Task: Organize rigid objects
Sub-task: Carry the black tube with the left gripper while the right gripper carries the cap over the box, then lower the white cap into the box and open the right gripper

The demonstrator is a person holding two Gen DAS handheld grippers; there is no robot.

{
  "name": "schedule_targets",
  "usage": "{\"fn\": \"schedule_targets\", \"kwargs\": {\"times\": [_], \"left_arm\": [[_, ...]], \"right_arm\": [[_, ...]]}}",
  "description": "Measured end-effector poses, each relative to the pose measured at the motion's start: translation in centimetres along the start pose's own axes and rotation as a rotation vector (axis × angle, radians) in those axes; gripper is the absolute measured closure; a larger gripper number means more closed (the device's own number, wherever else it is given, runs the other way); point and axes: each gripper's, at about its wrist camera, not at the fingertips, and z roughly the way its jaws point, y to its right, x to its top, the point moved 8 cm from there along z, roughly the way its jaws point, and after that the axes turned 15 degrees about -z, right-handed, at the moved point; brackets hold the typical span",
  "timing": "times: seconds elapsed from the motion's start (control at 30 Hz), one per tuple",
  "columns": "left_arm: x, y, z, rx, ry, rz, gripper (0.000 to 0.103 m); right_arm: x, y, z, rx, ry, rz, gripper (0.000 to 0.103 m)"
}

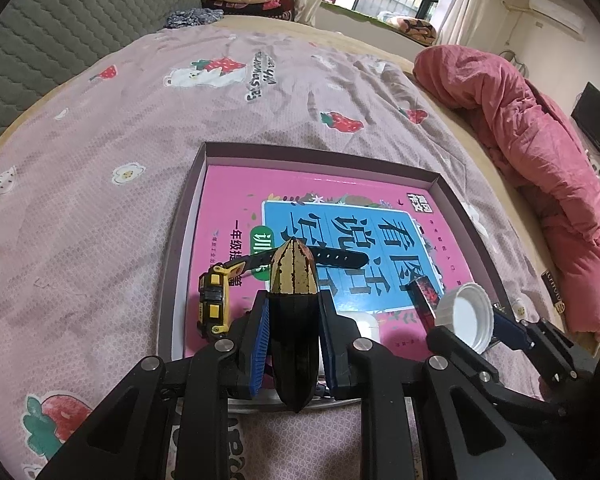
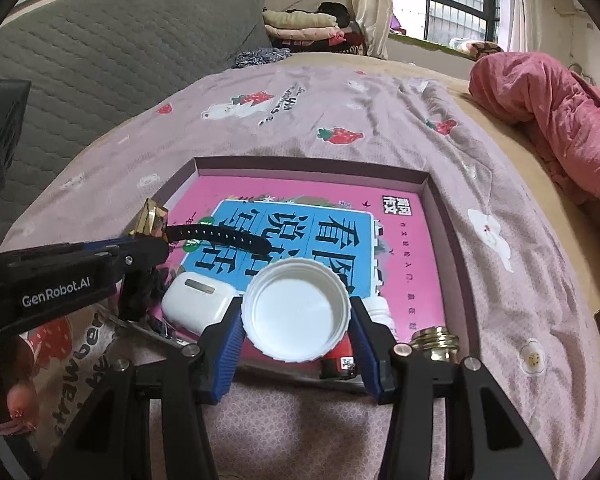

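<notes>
A black faceted piece with a gold tip (image 1: 289,276) is clamped between the blue pads of my left gripper (image 1: 293,305), just above a pink book (image 1: 340,196) lying in a shallow purple box (image 1: 188,216). A yellow and black watch (image 1: 212,300) lies on the book's left side, its strap (image 1: 340,258) running behind the gold tip. My right gripper (image 2: 296,309) is shut on a white bottle cap (image 2: 298,312), hollow side up, over the box's near edge. In the right wrist view my left gripper (image 2: 152,240) comes in from the left with the gold tip (image 2: 151,220).
A white earbud case (image 2: 198,304), a small white bottle (image 2: 378,312), a red tube (image 2: 340,360) and a gold-threaded bottle neck (image 2: 434,340) sit at the box's near end. The box rests on a strawberry-print sheet (image 1: 100,200). A pink quilt (image 1: 540,160) lies right, a grey headboard (image 2: 100,60) left.
</notes>
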Motion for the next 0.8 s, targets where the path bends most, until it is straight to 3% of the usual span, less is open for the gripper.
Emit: {"fn": "schedule_targets", "kwargs": {"times": [0.33,0.6,0.8], "left_arm": [[-0.2,-0.1,0.5,0.003,-0.008,0.002,0.080],[-1.2,-0.2,1.5,0.020,-0.037,0.015,0.080],[-1.5,0.0,1.5,0.023,-0.033,0.032,0.080]], "right_arm": [[-1.2,-0.5,1.6,0.030,-0.058,0.007,0.053],[-1.7,0.5,1.6,-0.028,-0.067,0.005,0.053],[-1.5,0.2,1.5,-0.016,-0.063,-0.001,0.053]]}}
